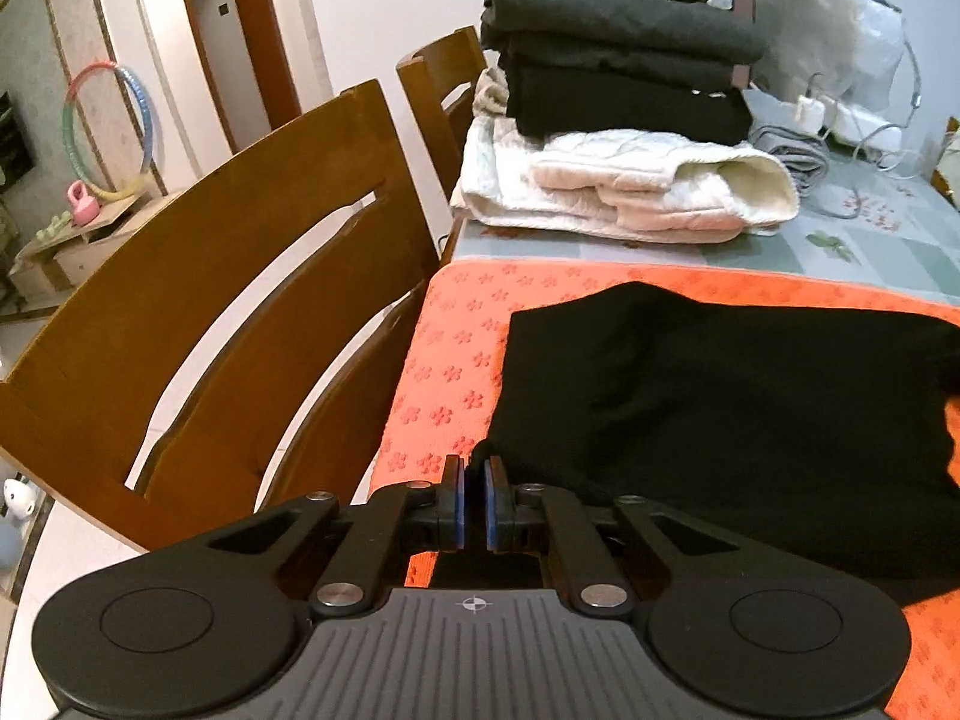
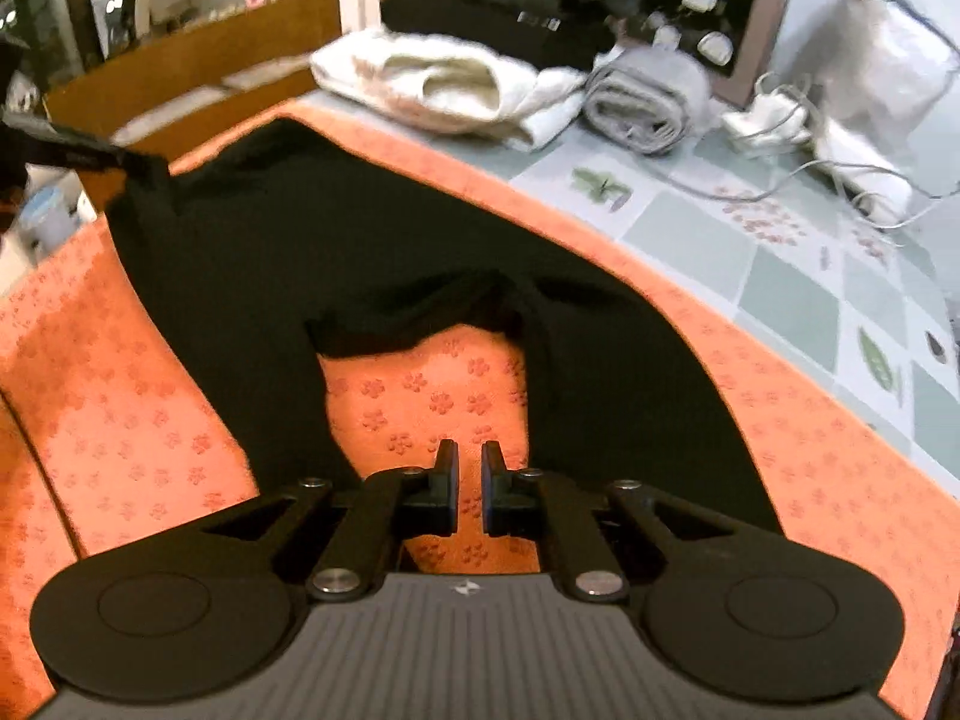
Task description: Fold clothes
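Observation:
A black garment (image 1: 720, 396) lies on an orange flowered mat (image 1: 444, 372). My left gripper (image 1: 474, 468) is shut on the garment's near left corner, with black cloth pinched between the blue pads. In the right wrist view the same garment (image 2: 336, 252) looks like trousers with two legs spread toward me and bare mat (image 2: 432, 396) between them. My right gripper (image 2: 470, 456) hovers over that bare mat, jaws nearly closed with a narrow gap and nothing between them. The left gripper (image 2: 144, 165) shows at the far left, holding the garment's corner.
A stack of folded dark and white clothes (image 1: 612, 120) sits at the table's far end, beside a rolled grey towel (image 2: 648, 96), a brown box (image 2: 708, 12), cables and a white plastic bag (image 2: 888, 60). Wooden chairs (image 1: 228, 312) stand along the table's left edge.

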{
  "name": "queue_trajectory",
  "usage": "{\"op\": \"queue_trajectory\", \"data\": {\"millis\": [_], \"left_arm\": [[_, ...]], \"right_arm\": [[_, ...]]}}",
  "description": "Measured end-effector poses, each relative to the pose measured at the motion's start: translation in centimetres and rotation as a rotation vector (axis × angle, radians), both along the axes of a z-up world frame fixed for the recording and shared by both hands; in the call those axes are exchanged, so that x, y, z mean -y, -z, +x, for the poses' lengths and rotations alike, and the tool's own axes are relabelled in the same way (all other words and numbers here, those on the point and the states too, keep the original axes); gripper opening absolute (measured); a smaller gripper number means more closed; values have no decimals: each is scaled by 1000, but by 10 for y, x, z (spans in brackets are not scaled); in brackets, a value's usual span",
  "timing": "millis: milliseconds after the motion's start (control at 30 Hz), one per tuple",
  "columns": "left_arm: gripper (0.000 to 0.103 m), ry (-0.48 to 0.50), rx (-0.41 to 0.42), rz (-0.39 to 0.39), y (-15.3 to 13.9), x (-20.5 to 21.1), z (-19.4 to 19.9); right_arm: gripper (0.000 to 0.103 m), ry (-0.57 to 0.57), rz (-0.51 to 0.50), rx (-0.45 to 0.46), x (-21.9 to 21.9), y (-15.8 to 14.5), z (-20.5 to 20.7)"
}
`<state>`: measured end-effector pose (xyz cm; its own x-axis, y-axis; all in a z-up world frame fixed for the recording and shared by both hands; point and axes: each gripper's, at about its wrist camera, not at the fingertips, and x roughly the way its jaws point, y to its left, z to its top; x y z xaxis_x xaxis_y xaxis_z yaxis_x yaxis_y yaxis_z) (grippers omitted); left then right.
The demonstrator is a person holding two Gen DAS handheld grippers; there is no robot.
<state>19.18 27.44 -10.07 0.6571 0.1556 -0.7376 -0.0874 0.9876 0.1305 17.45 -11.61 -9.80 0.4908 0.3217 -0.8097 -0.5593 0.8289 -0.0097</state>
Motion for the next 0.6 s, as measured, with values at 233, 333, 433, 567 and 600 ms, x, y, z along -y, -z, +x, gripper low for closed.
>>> {"op": "queue_trajectory", "data": {"millis": [233,333,433,567,600], "left_arm": [[9,-4,-11,11,3,3,2],[9,-3,-14,14,4,3,3],[9,0,-19,20,5,4,5],[9,4,-24,22,6,4,4],[9,4,-25,23,6,4,4]], "right_arm": [[34,-68,54,22,-1,-13,-56],[34,-102,43,12,-14,-4,-74],[34,-122,-16,21,-32,8,-82],[33,-149,-131,79,-51,25,-82],[31,-154,-164,97,-54,29,-81]]}}
